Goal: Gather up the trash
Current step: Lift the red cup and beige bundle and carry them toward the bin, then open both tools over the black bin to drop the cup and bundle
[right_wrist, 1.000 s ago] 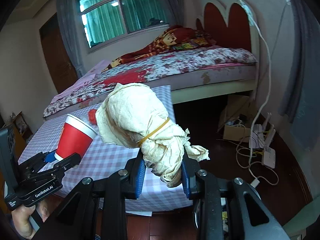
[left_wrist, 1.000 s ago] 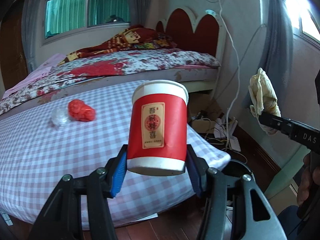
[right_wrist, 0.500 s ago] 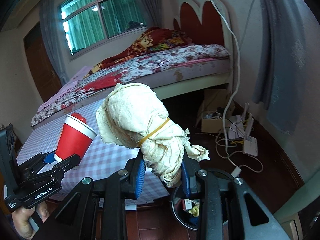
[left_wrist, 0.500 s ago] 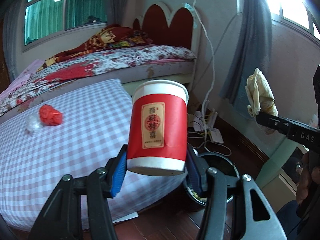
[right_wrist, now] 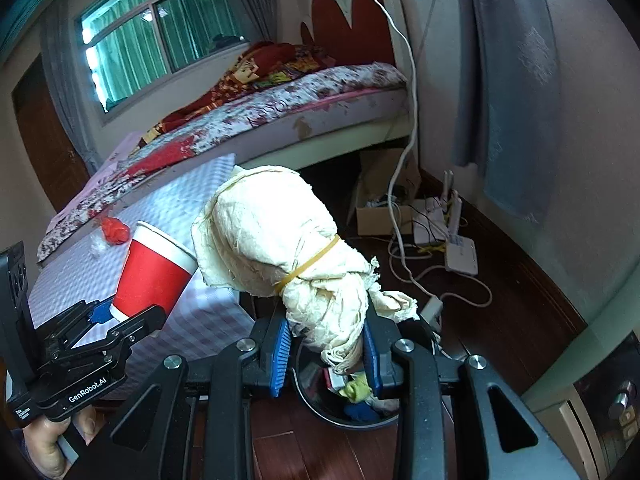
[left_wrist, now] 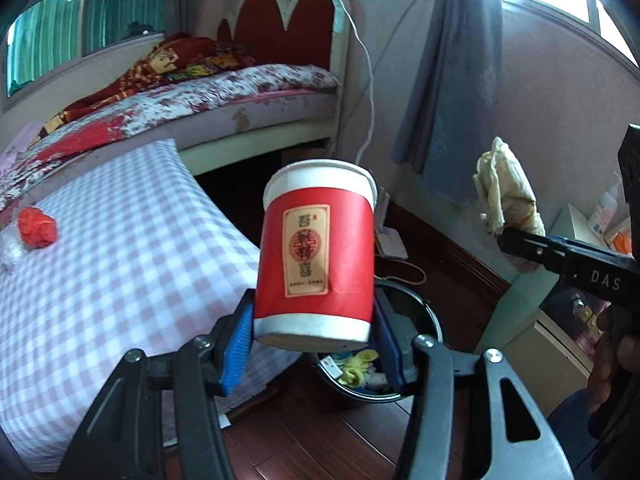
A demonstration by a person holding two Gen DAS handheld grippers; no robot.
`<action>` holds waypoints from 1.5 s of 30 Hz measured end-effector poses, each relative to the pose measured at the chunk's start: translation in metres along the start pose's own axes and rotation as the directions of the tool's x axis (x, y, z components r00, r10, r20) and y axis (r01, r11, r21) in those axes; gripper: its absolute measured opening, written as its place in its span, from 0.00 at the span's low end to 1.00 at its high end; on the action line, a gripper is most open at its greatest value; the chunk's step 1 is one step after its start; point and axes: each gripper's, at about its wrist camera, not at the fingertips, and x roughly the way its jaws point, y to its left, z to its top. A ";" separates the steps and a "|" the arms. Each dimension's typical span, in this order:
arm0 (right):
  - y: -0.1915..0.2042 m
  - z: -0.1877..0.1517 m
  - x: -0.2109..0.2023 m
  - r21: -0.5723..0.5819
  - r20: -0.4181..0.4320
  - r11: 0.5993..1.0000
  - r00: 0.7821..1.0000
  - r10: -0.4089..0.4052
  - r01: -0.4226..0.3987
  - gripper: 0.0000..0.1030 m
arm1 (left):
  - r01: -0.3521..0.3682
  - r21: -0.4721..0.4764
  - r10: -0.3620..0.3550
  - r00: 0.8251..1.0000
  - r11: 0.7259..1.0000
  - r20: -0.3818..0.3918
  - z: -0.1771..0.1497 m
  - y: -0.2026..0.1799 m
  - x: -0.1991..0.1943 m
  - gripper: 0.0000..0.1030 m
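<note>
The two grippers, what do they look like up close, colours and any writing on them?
Both are black, angular linkage frames with silver screw heads and blue ribbed pads on the fingers. The left gripper carries white "GenRobot.AI" lettering on its body; the right gripper shows white letters "DAS" along one finger. No cables or sleeves are visible.

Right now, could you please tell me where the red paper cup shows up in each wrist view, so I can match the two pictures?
Left wrist view: the red paper cup fills the centre, clamped by the left tool.
Right wrist view: the cup sits at lower left, beside the tied cloth bundle.
Shared landmark: the black trash bin on the floor, low in both views.
</note>
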 end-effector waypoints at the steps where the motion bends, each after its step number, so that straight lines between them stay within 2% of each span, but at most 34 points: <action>1: -0.004 -0.003 0.001 0.004 -0.006 1.000 1.000 -0.005 0.005 0.31 | 0.004 0.003 -0.004 1.000 1.000 -0.006 -0.001 -0.002 0.002 0.54; 16: -0.039 -0.043 0.047 0.022 -0.142 0.999 0.989 -0.042 0.046 0.31 | 0.052 0.020 -0.049 0.988 0.998 -0.149 -0.028 -0.032 0.058 0.54; 22: -0.050 -0.057 0.078 0.000 -0.221 0.998 0.973 -0.059 0.060 0.31 | 0.052 -0.006 -0.052 0.974 0.999 -0.222 -0.040 -0.039 0.090 0.54; 34: -0.066 -0.075 0.131 -0.048 -0.324 0.997 0.943 -0.073 0.061 0.32 | 0.053 0.008 -0.048 0.957 0.999 -0.284 -0.040 -0.049 0.128 0.54; 38: -0.069 -0.082 0.149 -0.086 -0.349 0.994 0.933 -0.087 0.060 0.32 | 0.083 -0.026 -0.087 0.951 0.996 -0.297 -0.044 -0.049 0.142 0.56; 39: -0.070 -0.085 0.153 -0.093 -0.358 0.994 0.930 -0.084 0.054 0.33 | 0.096 -0.034 -0.102 0.951 0.995 -0.291 -0.045 -0.050 0.144 0.61; 40: -0.071 -0.087 0.156 -0.096 -0.369 0.994 0.926 -0.077 0.045 0.43 | 0.086 -0.035 -0.093 0.953 0.996 -0.290 -0.047 -0.049 0.145 0.75; 41: -0.073 -0.092 0.162 -0.117 -0.392 0.992 0.915 -0.092 0.049 0.63 | 0.055 -0.030 -0.061 0.957 0.998 -0.282 -0.051 -0.047 0.143 0.83; 42: -0.075 -0.096 0.164 -0.143 -0.394 0.986 0.909 -0.133 0.082 0.72 | 0.014 -0.026 -0.020 0.963 1.000 -0.268 -0.054 -0.044 0.141 0.97; 43: -0.079 -0.097 0.163 -0.153 -0.389 0.982 0.907 -0.161 0.108 0.80 | -0.027 -0.032 0.018 0.967 0.999 -0.252 -0.058 -0.040 0.137 0.99; 45: -0.092 -0.101 0.158 -0.110 -0.391 0.985 0.905 -0.166 0.133 0.81 | -0.048 -0.060 0.030 0.965 0.997 -0.260 -0.066 -0.030 0.133 0.99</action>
